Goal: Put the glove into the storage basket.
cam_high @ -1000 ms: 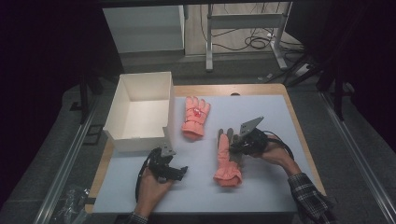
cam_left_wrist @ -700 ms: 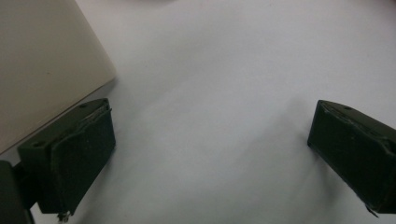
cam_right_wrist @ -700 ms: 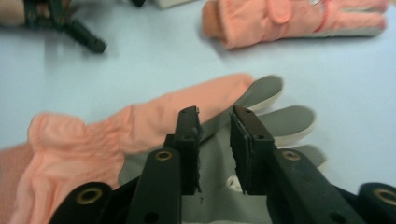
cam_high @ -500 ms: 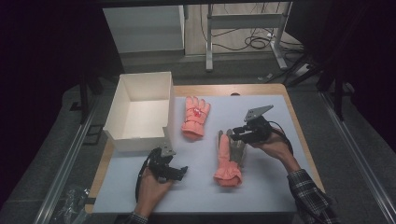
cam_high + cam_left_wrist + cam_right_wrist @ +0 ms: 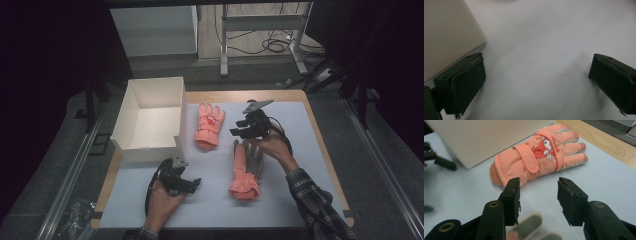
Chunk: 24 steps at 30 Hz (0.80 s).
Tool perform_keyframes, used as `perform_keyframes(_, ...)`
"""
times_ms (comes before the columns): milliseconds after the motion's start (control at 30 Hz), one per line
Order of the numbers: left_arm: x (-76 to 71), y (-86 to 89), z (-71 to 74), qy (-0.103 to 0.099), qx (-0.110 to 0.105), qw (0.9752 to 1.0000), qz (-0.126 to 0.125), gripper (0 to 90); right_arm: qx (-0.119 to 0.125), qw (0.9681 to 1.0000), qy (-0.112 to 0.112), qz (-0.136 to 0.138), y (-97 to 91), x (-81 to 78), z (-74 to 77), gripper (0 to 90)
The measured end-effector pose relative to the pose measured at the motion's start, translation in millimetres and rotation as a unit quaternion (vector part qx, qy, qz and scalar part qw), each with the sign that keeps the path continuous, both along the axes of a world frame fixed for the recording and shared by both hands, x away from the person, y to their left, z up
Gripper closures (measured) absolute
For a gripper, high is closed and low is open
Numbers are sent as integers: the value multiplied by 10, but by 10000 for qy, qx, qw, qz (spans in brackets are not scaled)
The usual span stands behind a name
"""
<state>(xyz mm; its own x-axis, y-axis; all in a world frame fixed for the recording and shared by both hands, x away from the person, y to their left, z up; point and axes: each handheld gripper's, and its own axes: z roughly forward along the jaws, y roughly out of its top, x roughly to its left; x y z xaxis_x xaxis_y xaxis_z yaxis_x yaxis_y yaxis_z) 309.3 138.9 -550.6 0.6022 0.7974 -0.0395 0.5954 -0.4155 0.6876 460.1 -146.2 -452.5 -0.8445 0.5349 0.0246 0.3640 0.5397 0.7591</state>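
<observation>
Lying flat on the pale blue mat (image 5: pixel 280 200) are two orange gloves. One glove (image 5: pixel 209 124) sits just beside the white box (image 5: pixel 150 120), its fingers pointing away from the person — it has a little heart picture and a strap on its back. The other glove (image 5: pixel 246 170) lies nearer the person, grey palm side up, with its cuff toward the near edge of the mat.

The right gripper (image 5: pixel 240 133) is held up over the fingertips of the near glove. Its jaws are apart with nothing between them. In the right gripper view, the heart glove (image 5: pixel 536 157) lies past the jaws, and the grey fingertips (image 5: pixel 531 223) of the near glove peek out blurry below them.

The left gripper (image 5: pixel 192 184) rests low on the mat, close to the near corner of the box. Its jaws are wide apart — just bare mat (image 5: pixel 536 50) between them, with the box wall (image 5: pixel 446 32) at one side.
</observation>
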Motion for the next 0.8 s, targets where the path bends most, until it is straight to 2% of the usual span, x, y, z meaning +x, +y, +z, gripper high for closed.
perform_keyframes(233, 1, 0, 0, 0, 6, 10000, -3, 9, -103, 9995, 109, -270, 277, 186, -40, 479)
perform_keyframes(567, 0, -1, 0, 3, -1, 10000, 4, 9, -329, 9993, 50, -193, 639, 449, -119, 505)
perform_keyframes(667, 0, 0, 1, 3, 9, 10000, 3, 9, -341, 9992, 105, -203, 696, 503, -143, 518)
perform_keyframes(800, 0, -1, 1, 1, 0, 10000, 2, 9, -359, 9984, 252, -368, 838, 671, -251, 511)
